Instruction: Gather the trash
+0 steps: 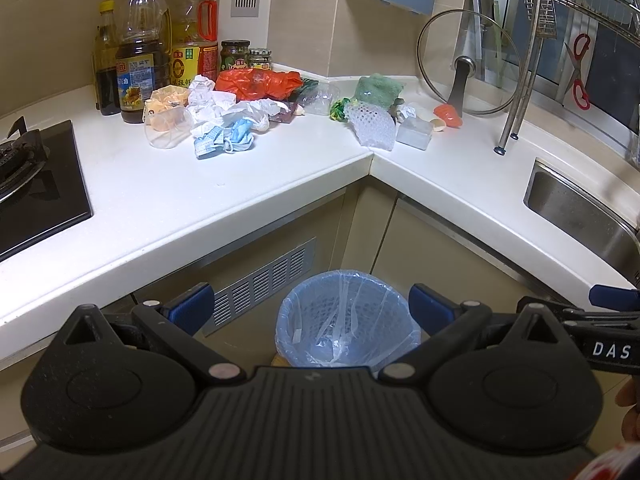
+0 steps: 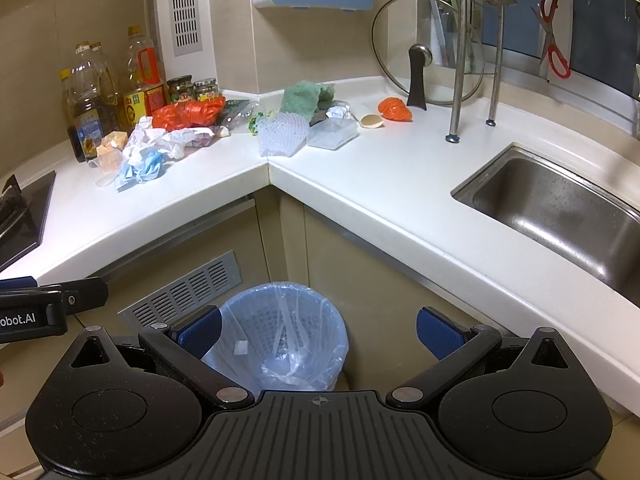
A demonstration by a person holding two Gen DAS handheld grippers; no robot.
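Your view of bin [image 1: 346, 316]: near rim and base hidden behind left hand-held gripper [image 1: 312, 312] body. Stove [image 1: 38, 184] cut by left edge in both views. Sink [image 1: 580, 216] cut by right edge; more of it shows in right wrist view. Bottle labels [image 1: 134, 80] too small to read. Items at back of trash pile [image 1: 236, 104] overlap, several not identifiable. Your hand [image 1: 630, 412] only a sliver at right edge. Bin contents unclear through liner.

white countertop [image 1: 168, 200], scattered trash [image 1: 224, 108], bottles [image 1: 136, 76]
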